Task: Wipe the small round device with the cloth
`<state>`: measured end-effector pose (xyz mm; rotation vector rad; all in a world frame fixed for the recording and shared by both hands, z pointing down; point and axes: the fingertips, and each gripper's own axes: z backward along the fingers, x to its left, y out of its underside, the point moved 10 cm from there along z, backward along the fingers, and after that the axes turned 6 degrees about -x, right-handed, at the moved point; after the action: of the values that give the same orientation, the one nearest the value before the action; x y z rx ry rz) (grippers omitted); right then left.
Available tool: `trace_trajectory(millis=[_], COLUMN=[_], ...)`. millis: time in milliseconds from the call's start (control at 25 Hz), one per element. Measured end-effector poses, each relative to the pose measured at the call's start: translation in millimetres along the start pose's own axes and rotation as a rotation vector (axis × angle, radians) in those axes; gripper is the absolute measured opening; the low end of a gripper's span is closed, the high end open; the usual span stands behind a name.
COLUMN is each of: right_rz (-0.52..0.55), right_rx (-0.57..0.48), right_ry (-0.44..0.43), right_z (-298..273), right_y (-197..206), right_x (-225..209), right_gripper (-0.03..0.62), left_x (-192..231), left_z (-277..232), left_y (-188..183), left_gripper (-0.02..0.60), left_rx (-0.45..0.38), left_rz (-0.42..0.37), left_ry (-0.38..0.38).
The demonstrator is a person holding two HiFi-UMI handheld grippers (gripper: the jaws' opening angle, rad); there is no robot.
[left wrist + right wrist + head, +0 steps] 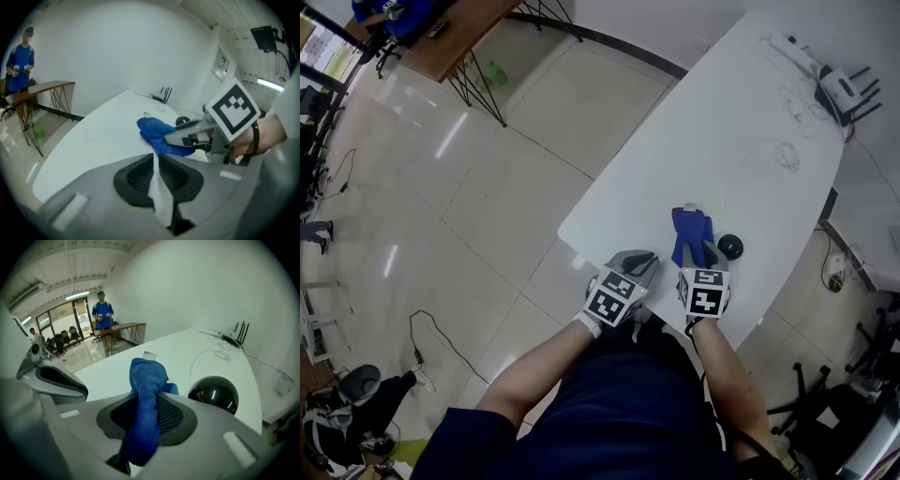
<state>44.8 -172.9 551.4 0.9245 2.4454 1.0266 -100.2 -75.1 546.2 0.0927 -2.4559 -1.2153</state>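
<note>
A small round black device (pixel 730 247) sits on the white table (pixel 741 131) near its front edge. My right gripper (pixel 701 251) is shut on a blue cloth (pixel 687 230), which bunches up out of the jaws just left of the device. In the right gripper view the cloth (pixel 147 376) fills the jaws of the right gripper (pixel 147 397), and the glossy device (pixel 213 392) lies close on the right, apart from it. My left gripper (pixel 642 260) hovers at the table's edge, left of the cloth. Its jaws (pixel 154 157) are shut, with only a thin white sliver between them.
A white router with antennas (pixel 842 94) and loose cables (pixel 783 155) lie at the table's far end. A small white card (pixel 149 355) rests beyond the cloth. A person in blue (pixel 102 310) stands by a wooden table (pixel 459 37) across the tiled floor.
</note>
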Motion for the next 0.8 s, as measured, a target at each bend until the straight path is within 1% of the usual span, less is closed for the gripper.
trace_trajectory(millis=[40,120,200,240,280,360,400,440,480,520,560,600,680,720,760,800], right_rz=[-0.058,-0.176,-0.256,-0.280,-0.297,-0.308,-0.304,-0.297,-0.295,-0.300,-0.313,-0.332,-0.382,-0.405,-0.424,-0.437], right_rx=[-0.025,-0.107,-0.196,-0.232,-0.263,-0.320,-0.346,-0.371,-0.394,-0.414,-0.433,-0.448,-0.463,-0.463,-0.459,-0.455], right_ry=[-0.031,-0.114,-0.202,-0.246,-0.291,-0.376,-0.417,-0.459,-0.504,-0.553,-0.608,-0.664,-0.765,-0.799,-0.819,-0.825], right_z=[4.0,18.4,35.6,43.7,51.3,66.2,73.3,80.0,86.1,91.4,96.0,99.8,106.0,108.1,109.5,110.2], right_y=[-2.8,-13.5,-26.1,-32.1,-37.5,-45.9,-49.2,-52.1,-54.6,-56.6,-57.7,-57.7,-54.3,-51.3,-48.1,-45.1], right_x=[-2.2,-5.0,-9.3,-12.5,-16.1,-23.2,-26.7,-29.9,-32.6,-34.9,-36.8,-38.1,-37.9,-37.1,-36.7,-37.3], right_gripper=[0.112,0.112,0.112,0.112,0.112,0.112,0.112,0.112,0.112,0.112,0.112,0.112,0.112,0.112,0.112,0.112], left_x=[0.5,-2.4,-6.9,-6.9,-5.3,-0.4,0.9,0.3,-2.1,-5.4,-8.6,-11.2,-15.1,-17.9,-22.1,-26.7], left_z=[-0.5,2.2,7.8,10.3,12.4,14.7,14.0,12.3,9.6,6.2,1.9,-2.5,-7.3,-5.9,-1.9,2.8], left_y=[-3.5,-15.9,-33.4,-41.5,-48.6,-59.8,-64.3,-68.4,-72.2,-75.0,-76.4,-76.3,-73.5,-73.1,-74.5,-77.1], left_gripper=[0.032,0.032,0.038,0.048,0.061,0.080,0.150,0.268,0.394,0.473,0.510,0.525,0.526,0.517,0.432,0.295], left_rx=[-0.007,-0.042,-0.109,-0.151,-0.196,-0.283,-0.324,-0.358,-0.380,-0.387,-0.383,-0.374,-0.371,-0.383,-0.397,-0.406], left_rz=[0.000,0.016,0.069,0.113,0.174,0.346,0.440,0.521,0.579,0.612,0.627,0.636,0.665,0.682,0.686,0.676], left_ry=[0.000,0.019,0.063,0.091,0.129,0.250,0.329,0.410,0.484,0.541,0.577,0.597,0.640,0.679,0.721,0.752])
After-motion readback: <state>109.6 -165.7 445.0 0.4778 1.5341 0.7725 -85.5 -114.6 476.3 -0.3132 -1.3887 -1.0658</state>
